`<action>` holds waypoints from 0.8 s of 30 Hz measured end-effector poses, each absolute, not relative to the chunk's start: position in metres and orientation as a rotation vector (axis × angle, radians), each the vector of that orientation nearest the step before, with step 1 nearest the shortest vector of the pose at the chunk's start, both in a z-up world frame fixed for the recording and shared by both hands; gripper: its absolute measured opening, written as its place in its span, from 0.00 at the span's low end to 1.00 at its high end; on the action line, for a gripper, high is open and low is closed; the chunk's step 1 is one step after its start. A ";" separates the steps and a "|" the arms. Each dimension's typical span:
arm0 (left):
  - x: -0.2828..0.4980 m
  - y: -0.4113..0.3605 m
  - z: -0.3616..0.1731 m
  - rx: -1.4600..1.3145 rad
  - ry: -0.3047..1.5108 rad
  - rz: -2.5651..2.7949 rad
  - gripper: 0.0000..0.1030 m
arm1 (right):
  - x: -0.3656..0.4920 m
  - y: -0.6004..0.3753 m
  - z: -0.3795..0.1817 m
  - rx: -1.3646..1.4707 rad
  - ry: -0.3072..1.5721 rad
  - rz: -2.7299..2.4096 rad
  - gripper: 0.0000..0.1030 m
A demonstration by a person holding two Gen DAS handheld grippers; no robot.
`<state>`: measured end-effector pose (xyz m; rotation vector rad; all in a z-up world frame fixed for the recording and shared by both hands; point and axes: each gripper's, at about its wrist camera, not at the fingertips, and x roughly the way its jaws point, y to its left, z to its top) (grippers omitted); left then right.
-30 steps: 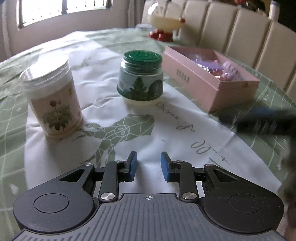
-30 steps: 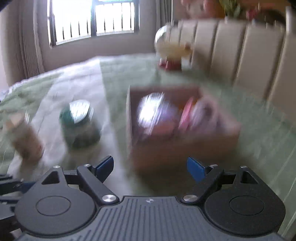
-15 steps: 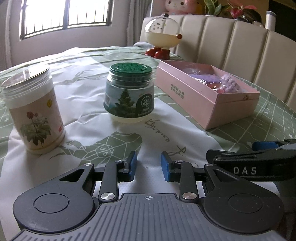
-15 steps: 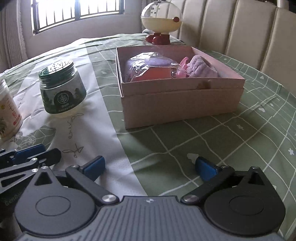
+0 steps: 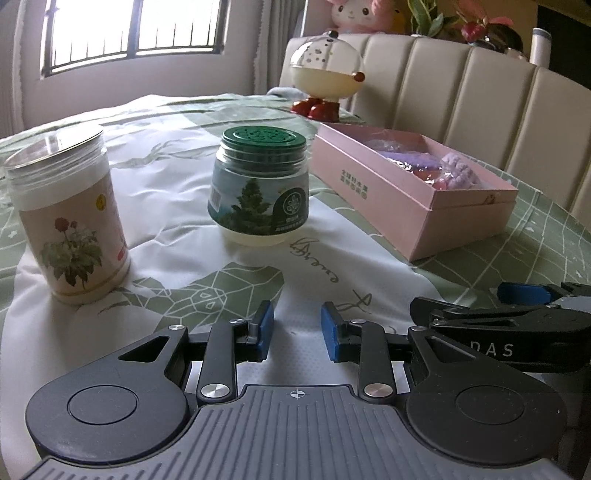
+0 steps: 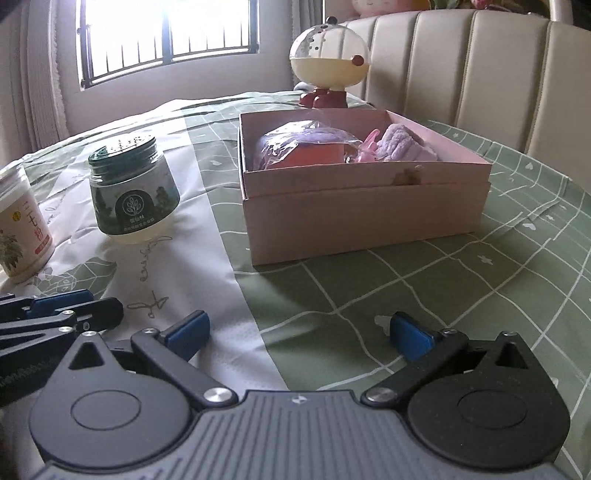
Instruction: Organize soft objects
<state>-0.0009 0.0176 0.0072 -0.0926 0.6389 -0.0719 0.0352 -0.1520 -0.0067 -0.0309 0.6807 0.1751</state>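
Through the left wrist view we are looking past our left gripper (image 5: 297, 330), its jaws standing partly apart with nothing between them, over the patterned tablecloth (image 5: 184, 192). At left centre a flower-labelled canister (image 5: 68, 218) is standing upright, with a green-lidded jar (image 5: 258, 188) at centre. The pink box (image 5: 417, 192) is lying at the right, the purple soft things (image 5: 443, 168) sitting inside it. At the upper edge a pink plush toy (image 5: 360, 16) is peeking over the sofa back, something the other view barely catches.

Through the right wrist view we are seeing the right gripper (image 6: 299, 334) released, jaws spread wide and empty after just opening further. Here the box's interior is showing better: a plastic-wrapped purple and pink bundle (image 6: 306, 147) beside a folded lilac cloth (image 6: 406, 147). A second ago this view was blurring; now it is sitting sharp and lower.
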 end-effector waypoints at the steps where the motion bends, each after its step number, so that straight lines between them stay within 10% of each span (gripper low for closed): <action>1: -0.001 0.018 0.007 -0.092 0.638 -0.072 0.31 | 0.035 -0.151 -0.007 -0.035 0.679 0.173 1.00; 24: -0.002 0.012 0.007 -0.059 0.633 -0.053 0.32 | 0.033 -0.148 -0.006 -0.046 0.674 0.168 1.00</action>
